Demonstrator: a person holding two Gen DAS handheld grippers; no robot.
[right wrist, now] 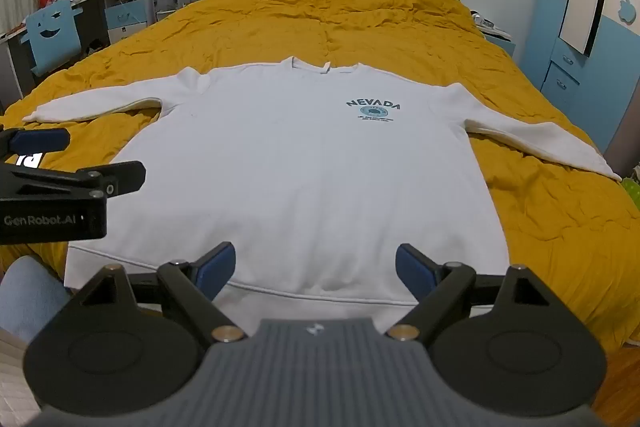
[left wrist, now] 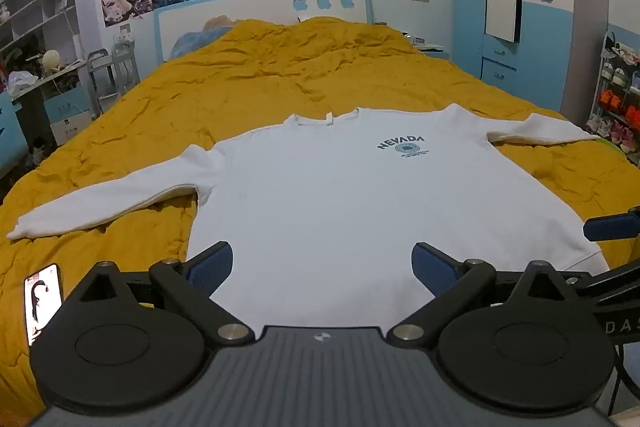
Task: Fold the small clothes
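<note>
Sweatshirt: the white sweatshirt point(left wrist: 320, 187) lies flat and face up on the yellow quilt point(left wrist: 280, 75), filling the middle of both frames, collar toward the top, hem at the bottom edge, both sleeves spread out to the sides.
Left gripper: the left gripper point(left wrist: 322, 263) hangs over the lower body of the sweatshirt, its fingers spread wide and empty, nothing between them.
Right gripper: the right gripper point(right wrist: 316, 263) hovers just above the hem, fingers likewise wide apart and holding nothing.
Stage: judging by the flat garment, no fold is yet made.
Risk, quilt: the quilt is soft and creased; fingers that dig in at the hem or a sleeve could pinch quilt along with cloth and drag it up.
Risk, layers: a shallow pinch may catch only the top layer, so the front peels off the back and the fold bunches.
Risk, sleeve: the sleeve at right of the frame reaches the bed's edge and could slip off if tugged.
Risk, phone: the phone point(left wrist: 42, 303) at lower left lies on the quilt, near enough for a swung sleeve to cover it.
</note>
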